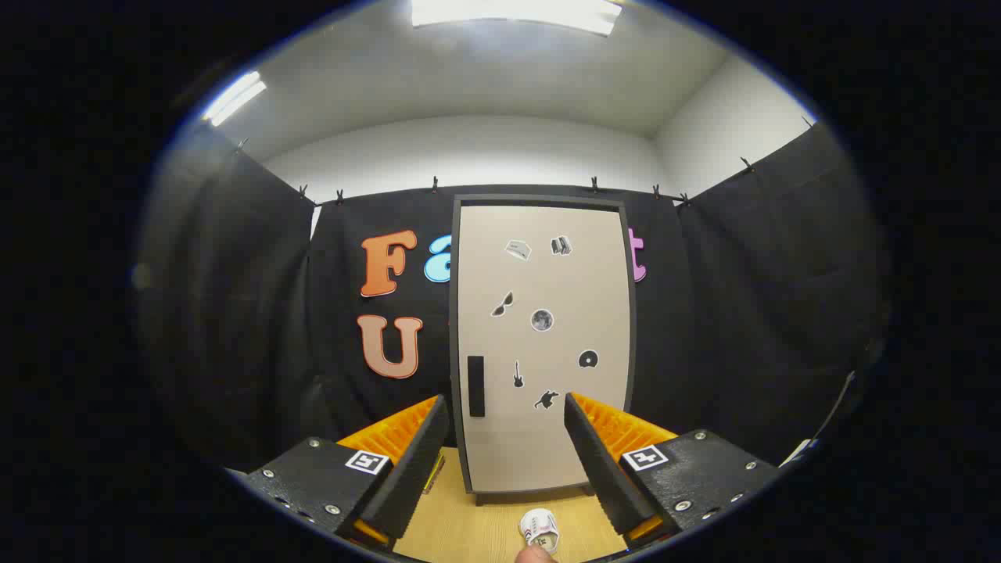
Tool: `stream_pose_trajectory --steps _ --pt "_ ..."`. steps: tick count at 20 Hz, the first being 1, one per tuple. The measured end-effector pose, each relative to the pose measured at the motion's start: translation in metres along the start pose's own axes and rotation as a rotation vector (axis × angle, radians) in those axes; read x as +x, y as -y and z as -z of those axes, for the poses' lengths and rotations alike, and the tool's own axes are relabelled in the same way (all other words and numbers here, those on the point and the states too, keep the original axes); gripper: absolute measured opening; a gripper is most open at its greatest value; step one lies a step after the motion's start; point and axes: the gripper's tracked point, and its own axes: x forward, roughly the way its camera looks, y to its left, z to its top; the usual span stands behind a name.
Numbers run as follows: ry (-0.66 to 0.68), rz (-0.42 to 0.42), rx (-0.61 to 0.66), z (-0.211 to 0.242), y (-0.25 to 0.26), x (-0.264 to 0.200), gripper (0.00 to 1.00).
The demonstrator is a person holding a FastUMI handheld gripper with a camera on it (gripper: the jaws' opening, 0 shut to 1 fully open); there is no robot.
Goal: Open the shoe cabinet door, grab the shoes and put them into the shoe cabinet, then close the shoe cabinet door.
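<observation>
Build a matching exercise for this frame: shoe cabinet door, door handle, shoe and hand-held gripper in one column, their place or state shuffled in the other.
Things:
1. shoe cabinet door
2. door handle
3. shoe
4. hand-held gripper

Places or states:
A. lying on the wooden floor between the fingers, in front of the cabinet
B. open, holding nothing
C. closed, with small stickers on it
D. dark vertical bar near the door's lower edge, just beyond one finger

Pairs: 1-C, 2-D, 3-A, 4-B

A: Is the approach to the shoe cabinet (pixel 542 344) free?
B: Bare tabletop (pixel 477 528) lies before it; a small shoe (pixel 539 528) sits just in front. The door is closed. The gripper (pixel 507 461) fingers stand spread apart.
</observation>
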Motion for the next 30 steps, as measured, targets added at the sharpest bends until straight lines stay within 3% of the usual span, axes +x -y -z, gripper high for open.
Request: stream_pose_trajectory --steps 19,30 --pt "-0.021 0.035 0.017 0.012 -0.034 0.028 0.93" --pt "-0.072 0.043 0.035 0.044 -0.044 0.111 0.93"
